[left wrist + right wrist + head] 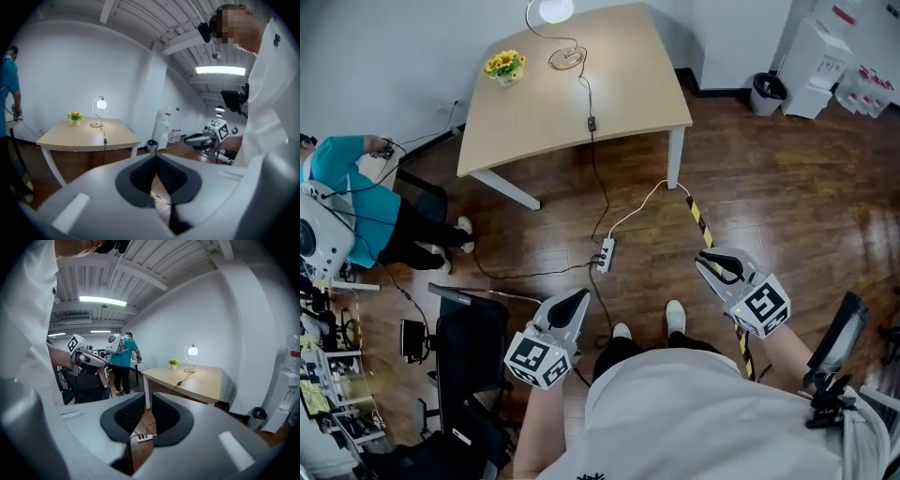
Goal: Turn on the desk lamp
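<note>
The desk lamp (554, 11) stands lit at the far end of the wooden table (628, 89), its curled base by the back edge. Its cord carries an in-line switch (592, 123) and drops to a power strip (605, 254) on the floor. The glowing lamp (100, 104) also shows far off in the left gripper view, and the lamp (191, 351) in the right gripper view. My left gripper (579, 296) is shut and empty, held low near my body. My right gripper (705, 262) hangs to the right with a narrow gap between its jaws, holding nothing. Both are far from the table.
A pot of yellow flowers (504, 66) sits on the table's left end. A person in a teal shirt (352, 202) stands at left. A black office chair (473, 352) is beside my left gripper. Striped tape (701, 223) crosses the floor; a bin (766, 92) stands at back right.
</note>
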Tool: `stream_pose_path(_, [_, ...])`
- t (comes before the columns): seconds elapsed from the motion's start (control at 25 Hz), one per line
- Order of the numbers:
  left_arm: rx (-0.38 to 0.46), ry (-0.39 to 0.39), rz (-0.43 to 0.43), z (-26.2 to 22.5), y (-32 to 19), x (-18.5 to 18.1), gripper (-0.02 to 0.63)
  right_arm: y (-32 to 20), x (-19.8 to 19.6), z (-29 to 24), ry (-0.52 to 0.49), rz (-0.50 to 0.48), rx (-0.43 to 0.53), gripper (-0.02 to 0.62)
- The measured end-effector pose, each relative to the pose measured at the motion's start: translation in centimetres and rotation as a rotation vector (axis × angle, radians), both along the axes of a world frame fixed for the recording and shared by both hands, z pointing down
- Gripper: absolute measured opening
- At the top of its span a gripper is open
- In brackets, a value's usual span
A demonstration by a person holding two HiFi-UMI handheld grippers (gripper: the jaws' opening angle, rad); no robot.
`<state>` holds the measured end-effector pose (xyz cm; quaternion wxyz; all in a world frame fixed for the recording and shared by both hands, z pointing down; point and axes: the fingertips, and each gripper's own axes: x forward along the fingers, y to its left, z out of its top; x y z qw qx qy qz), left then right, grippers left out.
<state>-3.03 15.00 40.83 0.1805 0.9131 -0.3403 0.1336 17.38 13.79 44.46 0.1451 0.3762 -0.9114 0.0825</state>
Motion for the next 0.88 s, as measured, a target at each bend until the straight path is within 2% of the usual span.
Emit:
stream_pose_path(0.28, [0.041,0.040,0.070,-1.3,2.4,-2.2,0.015,3.0,-2.6,-2.1,-0.026,0.076,0.011,0.046])
stream_pose_path(0.44, [0.076,0.057,0.102,-1.8,3.4,-4.7,0.017,4.2,-6.4,-2.9,-0.021,0.084,0.023,0.066])
stream_pose_path(0.6, [0.059,0.058,0.123,-1.2,5.5,-7.1,0.015,6.7,-9.7,-3.8,-0.036,0.080,0.038,0.067])
stream_pose_path(0.88, [0.068,0.063,0.176,-0.2,8.2,-10.4,0.015,8.9,-12.8,-4.5,-0.031,0.116,0.047,0.071])
